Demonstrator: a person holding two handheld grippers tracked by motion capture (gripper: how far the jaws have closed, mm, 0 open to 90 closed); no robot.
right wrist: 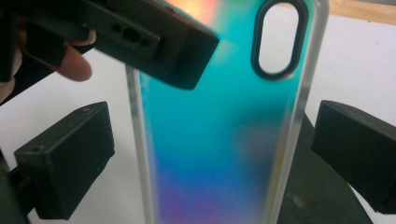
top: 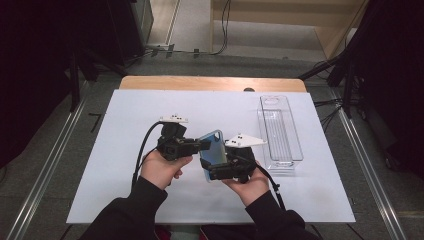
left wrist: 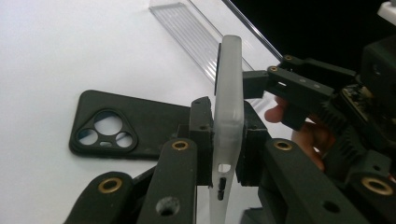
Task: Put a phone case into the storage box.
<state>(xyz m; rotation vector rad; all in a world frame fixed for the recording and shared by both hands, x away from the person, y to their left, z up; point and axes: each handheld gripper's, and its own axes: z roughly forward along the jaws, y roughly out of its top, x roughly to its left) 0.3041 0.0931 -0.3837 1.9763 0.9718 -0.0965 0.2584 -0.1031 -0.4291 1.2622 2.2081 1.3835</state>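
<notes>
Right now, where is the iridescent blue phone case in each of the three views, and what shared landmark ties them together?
High view: the blue phone case sits at centre, between the two grippers, above the white table.
Left gripper view: seen edge-on, upright at centre, pinched by the left gripper.
Right gripper view: its face spans the middle, between the right gripper jaws, apart from both.
Shared landmark: the case's camera cutout.

black sleeves (top: 125, 212), chunky black grippers (top: 176, 145) with brass screws (left wrist: 110, 185), white three-cornered plates (top: 244, 141) on top, black cables (top: 142, 150) trailing
</notes>
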